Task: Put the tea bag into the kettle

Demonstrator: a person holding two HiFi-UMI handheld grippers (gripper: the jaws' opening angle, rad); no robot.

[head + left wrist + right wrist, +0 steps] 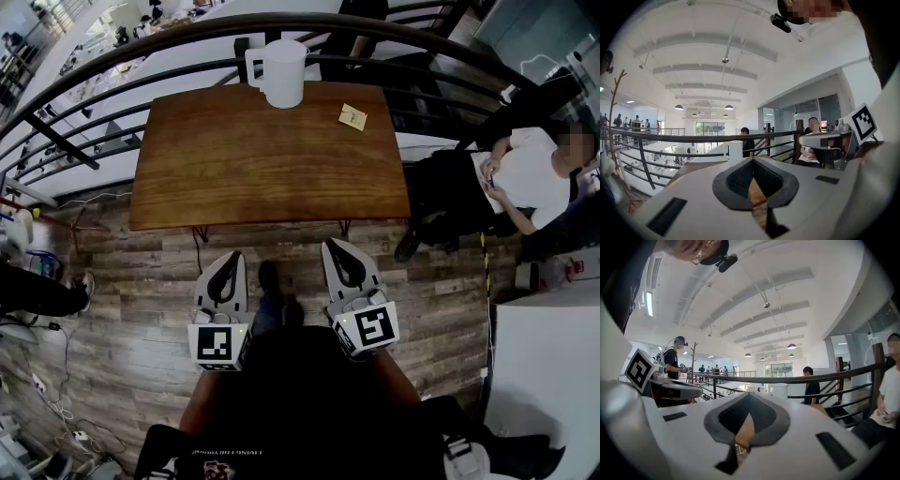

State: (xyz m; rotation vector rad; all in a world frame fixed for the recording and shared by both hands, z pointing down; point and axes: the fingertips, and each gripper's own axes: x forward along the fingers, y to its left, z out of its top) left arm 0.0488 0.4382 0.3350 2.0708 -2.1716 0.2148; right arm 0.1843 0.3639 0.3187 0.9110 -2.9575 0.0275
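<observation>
Currently left hand-held gripper [234, 256] and right hand-held gripper [330, 247] closed, empty, short of table [234, 169]; tea bag [352, 116] far right, nearer right hand-held gripper; kettle [279, 71] left of it.

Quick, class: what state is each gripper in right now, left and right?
Left gripper: closed, holding nothing.
Right gripper: closed, holding nothing.

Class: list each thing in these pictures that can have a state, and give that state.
Kettle: upright, at the far edge of the table.
Tea bag: lying flat on the table, apart from the kettle.
Left gripper: jaws shut, empty.
Right gripper: jaws shut, empty.
</observation>
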